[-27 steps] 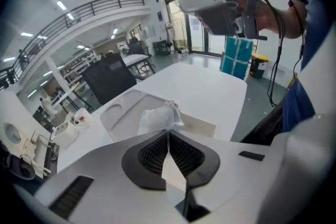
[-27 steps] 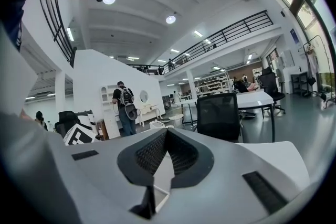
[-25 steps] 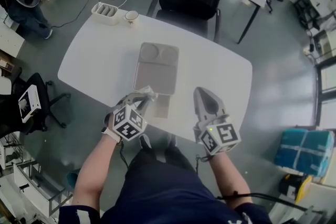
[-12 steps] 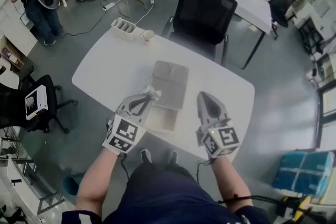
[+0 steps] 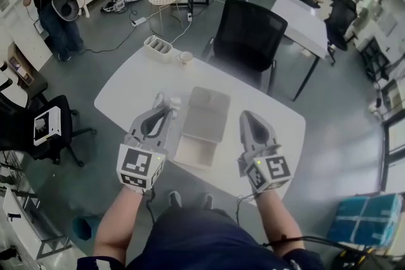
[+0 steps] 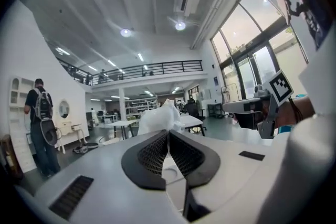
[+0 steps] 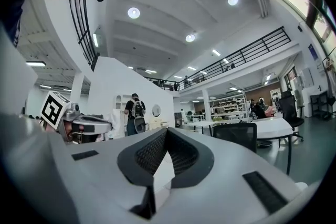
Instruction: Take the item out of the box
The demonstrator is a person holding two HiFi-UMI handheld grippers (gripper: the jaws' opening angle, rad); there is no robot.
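- On the white desk (image 5: 266,104), mid-way across, we see the box (image 5: 204,120) lying open: a grey part on the far side, a paler shallow part (image 5: 196,153) nearer us, the two touching.
- L gripper (image 5: 166,108) sits just left of the box's grey part, w/ its marker cube toward us and its tips pointing away.
- Its jaws are closed on the item (image 5: 174,100), a white crumpled piece. We can't tell paper from plastic.
- In the left gripper view, the item (image 6: 160,117) sticks out past the tips of the L gripper (image 6: 168,132); the black pads (image 6: 152,153) pinch its lower end.
- So the item is out of the box, beside it on the left, clear of both parts. We can't judge its height over the desk.
- R gripper (image 5: 247,117) is just right of the box, not touching it.
- In the right gripper view, the R gripper (image 7: 166,131) has its jaws pressed together w/ nothing btwn them.
- At the desk's far-left end we see a white compartment tray (image 5: 158,47) and, just beside it, a cup (image 5: 185,58).
- A black chair (image 5: 248,35) stands behind the desk; a person w/ a backpack (image 5: 54,3) stands well apart, far left.
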